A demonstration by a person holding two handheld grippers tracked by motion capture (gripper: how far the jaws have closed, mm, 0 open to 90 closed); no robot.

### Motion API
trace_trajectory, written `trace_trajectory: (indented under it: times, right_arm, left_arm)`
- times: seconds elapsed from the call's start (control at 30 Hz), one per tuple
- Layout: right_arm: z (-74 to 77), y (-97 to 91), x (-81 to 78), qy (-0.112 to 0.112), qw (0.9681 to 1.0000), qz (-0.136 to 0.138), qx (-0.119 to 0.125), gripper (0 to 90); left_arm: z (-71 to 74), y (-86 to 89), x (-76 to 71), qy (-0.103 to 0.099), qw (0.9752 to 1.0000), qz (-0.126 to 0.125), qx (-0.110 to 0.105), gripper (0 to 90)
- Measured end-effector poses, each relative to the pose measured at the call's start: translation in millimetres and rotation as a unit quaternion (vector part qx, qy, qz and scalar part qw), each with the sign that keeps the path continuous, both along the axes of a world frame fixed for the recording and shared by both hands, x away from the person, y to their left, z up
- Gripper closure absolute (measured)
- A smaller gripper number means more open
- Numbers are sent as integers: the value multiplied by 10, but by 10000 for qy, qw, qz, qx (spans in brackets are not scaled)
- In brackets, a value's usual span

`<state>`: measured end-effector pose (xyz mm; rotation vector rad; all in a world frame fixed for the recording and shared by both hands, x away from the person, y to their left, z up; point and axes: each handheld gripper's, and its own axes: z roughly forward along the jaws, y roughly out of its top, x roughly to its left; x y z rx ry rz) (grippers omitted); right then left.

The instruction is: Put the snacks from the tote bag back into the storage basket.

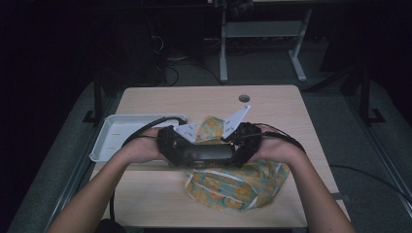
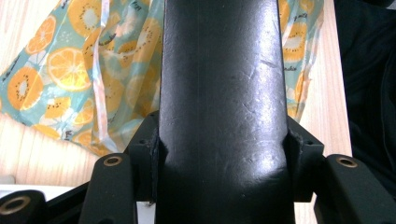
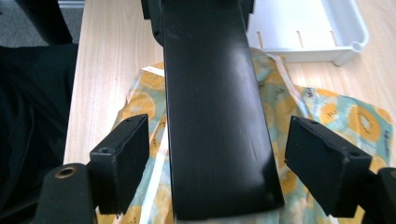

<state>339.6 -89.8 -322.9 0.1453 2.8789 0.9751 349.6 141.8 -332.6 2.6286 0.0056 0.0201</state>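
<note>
Halfway, I judge: my left claw [image 1: 180, 148] grips the black bar [image 1: 206, 153] above the fruit-print bag [image 1: 233, 187], right claw [image 1: 238, 150] at three o'clock stands open, bagging remains.

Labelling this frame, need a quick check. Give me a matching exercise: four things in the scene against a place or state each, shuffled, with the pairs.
Things:
1. black bar
2. fruit-print bag
3. white tray
4. right gripper

Places or states:
A. lies flat on the table under the bar
B. jaws open, pads clear of the bar's sides
C. clamped at one end by the left gripper
D. on the table's left part, beyond the left hand

Pairs: 1-C, 2-A, 3-D, 4-B
</note>
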Motion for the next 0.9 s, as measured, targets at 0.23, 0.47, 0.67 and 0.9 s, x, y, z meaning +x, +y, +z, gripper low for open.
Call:
trace_trajectory:
  times: [0.23,0.47,0.67,0.9]
  right_arm:
    - [55,-251,-42,-91,9994,-272,199,210]
    - [-35,-436,-101,-3,9979,-590,276,217]
    - [-203,-567,-164,62,9944,-965,435,216]
    - [-392,-741,-220,191,9877,-1410,648,212]
  left_arm:
    - [4,75,9,13,10000,79,50,429]
    - [23,148,16,21,9999,139,22,430]
    - [48,247,28,1,9998,202,-3,429]
    - [83,383,44,5,9996,269,-18,429]
